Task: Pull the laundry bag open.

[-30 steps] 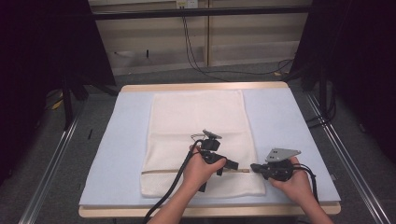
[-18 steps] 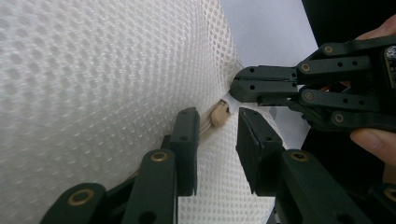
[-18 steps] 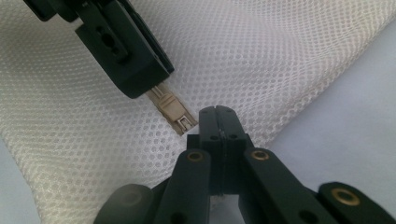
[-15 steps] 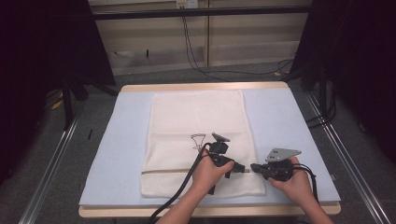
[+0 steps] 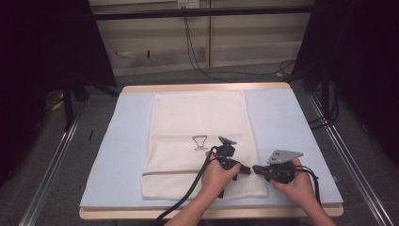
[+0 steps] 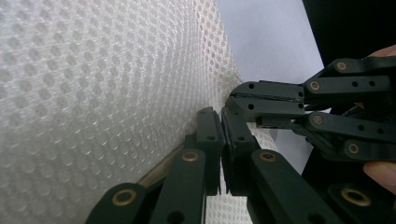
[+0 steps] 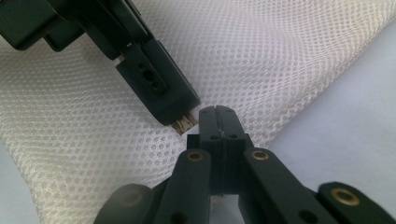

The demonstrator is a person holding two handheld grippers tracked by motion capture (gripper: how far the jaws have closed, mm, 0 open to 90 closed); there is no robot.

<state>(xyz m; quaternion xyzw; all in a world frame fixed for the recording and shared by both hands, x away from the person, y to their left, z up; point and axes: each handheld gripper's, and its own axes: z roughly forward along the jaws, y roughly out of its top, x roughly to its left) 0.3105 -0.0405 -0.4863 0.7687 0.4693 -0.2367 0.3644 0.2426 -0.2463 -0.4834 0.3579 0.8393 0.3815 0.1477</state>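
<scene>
Blue worktop (image 5: 117,155) carries the mesh laundry bag (image 5: 197,122) lengthwise; at its near right corner the left gripper (image 5: 245,171) has just clamped beside the shut right gripper (image 5: 255,169), apparently pinching mesh.

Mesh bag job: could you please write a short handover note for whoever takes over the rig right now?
Left gripper: jaws have just been closing, now shut at the right end of the tan zip line; what they pinch is unclear.
Right gripper: shut, tips facing the left's at the same edge.
Mesh bag: flat on the blue mat.
Done: both grippers placed. Left: probably working the zip.
</scene>
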